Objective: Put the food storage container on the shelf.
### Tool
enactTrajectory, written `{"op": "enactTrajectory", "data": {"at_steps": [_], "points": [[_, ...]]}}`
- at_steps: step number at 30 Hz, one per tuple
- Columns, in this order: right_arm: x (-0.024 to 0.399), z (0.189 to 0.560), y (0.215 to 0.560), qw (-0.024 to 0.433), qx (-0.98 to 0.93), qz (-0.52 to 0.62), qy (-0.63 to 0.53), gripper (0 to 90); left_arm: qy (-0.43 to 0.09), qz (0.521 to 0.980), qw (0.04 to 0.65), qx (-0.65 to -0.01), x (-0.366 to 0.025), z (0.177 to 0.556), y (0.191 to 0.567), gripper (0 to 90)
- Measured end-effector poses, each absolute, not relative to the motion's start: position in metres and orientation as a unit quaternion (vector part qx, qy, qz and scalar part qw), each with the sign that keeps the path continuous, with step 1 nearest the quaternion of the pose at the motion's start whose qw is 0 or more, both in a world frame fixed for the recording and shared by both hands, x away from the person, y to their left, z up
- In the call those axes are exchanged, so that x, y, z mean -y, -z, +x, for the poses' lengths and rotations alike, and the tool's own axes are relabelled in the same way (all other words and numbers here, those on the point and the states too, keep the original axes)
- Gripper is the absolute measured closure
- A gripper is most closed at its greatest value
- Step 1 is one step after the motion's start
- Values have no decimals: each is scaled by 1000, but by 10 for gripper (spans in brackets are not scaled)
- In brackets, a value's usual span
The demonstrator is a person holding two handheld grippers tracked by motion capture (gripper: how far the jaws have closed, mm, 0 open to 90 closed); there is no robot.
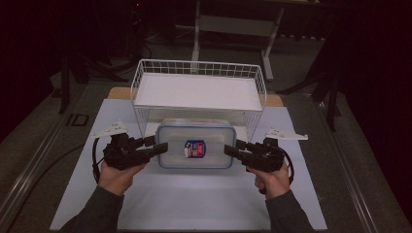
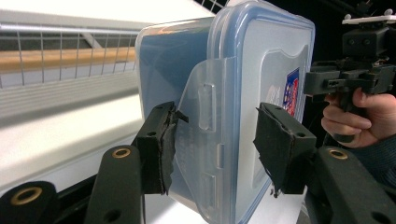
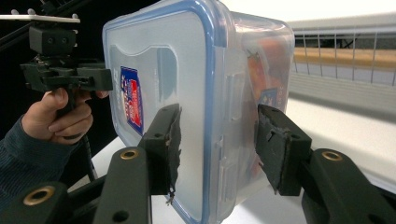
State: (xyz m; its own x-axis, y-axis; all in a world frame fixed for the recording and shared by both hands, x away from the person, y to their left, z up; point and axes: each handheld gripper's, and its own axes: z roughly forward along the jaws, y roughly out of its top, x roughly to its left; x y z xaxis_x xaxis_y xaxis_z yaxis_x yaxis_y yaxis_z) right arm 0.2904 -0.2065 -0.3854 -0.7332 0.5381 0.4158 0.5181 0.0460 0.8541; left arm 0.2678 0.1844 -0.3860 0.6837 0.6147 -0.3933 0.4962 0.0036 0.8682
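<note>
Gripping the lidded plastic box between them, left tongs pinch one end clasp; right tongs pinch the opposite end.

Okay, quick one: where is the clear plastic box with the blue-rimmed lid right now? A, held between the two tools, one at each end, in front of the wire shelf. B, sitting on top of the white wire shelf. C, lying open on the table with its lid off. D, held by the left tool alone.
A: the plastic box sits lid-on between the left tool and right tool, each gripping one end, in front of the wire shelf.
</note>
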Motion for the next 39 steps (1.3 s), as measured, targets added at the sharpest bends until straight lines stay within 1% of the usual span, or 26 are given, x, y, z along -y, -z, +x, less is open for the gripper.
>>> {"op": "enactTrajectory", "data": {"at_steps": [8, 27, 31, 39], "points": [[205, 296, 367, 25, -727, 352, -589, 515, -61, 699, 598, -387, -186, 272, 372, 491], [203, 315, 346, 46, -712, 334, -616, 515, -91, 694, 615, -364, -188, 295, 342, 492], [204, 319, 341, 56, -711, 329, -619, 515, -94, 692, 619, -359, -187, 300, 339, 492], [207, 328, 337, 62, -709, 329, -621, 516, -94, 688, 624, -358, -185, 311, 338, 492]]}}
